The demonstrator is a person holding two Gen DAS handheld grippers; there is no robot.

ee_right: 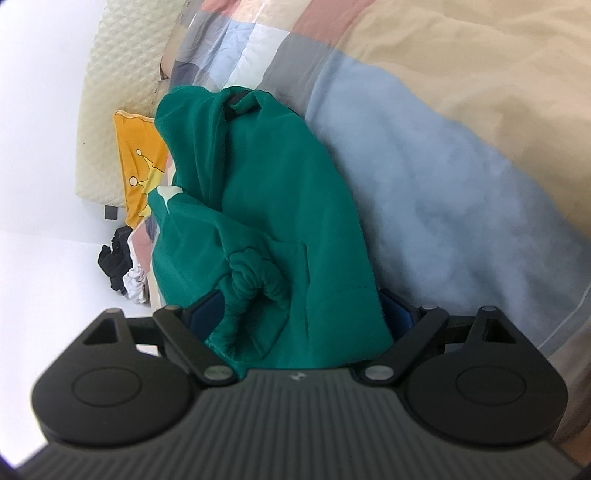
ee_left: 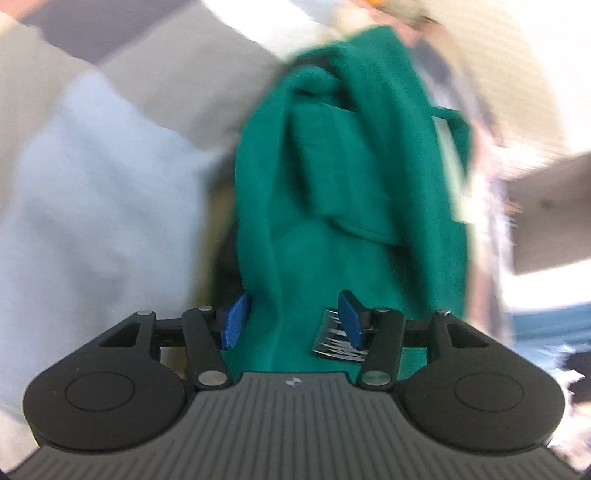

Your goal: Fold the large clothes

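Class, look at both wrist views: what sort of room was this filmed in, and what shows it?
Most likely a bedroom: a checked quilt spread over a bed, a yellow pillow against a cream padded headboard, and a green garment lying on the bedding.

On my left gripper (ee_left: 291,319) I see a ribbed dark-grey housing, two round black caps, black link arms with silver pivot pins and bright blue finger pads (ee_left: 233,320). My right gripper (ee_right: 301,314) has the same ribbed housing, caps, pins and small centre emblem, with darker blue pads (ee_right: 207,308).
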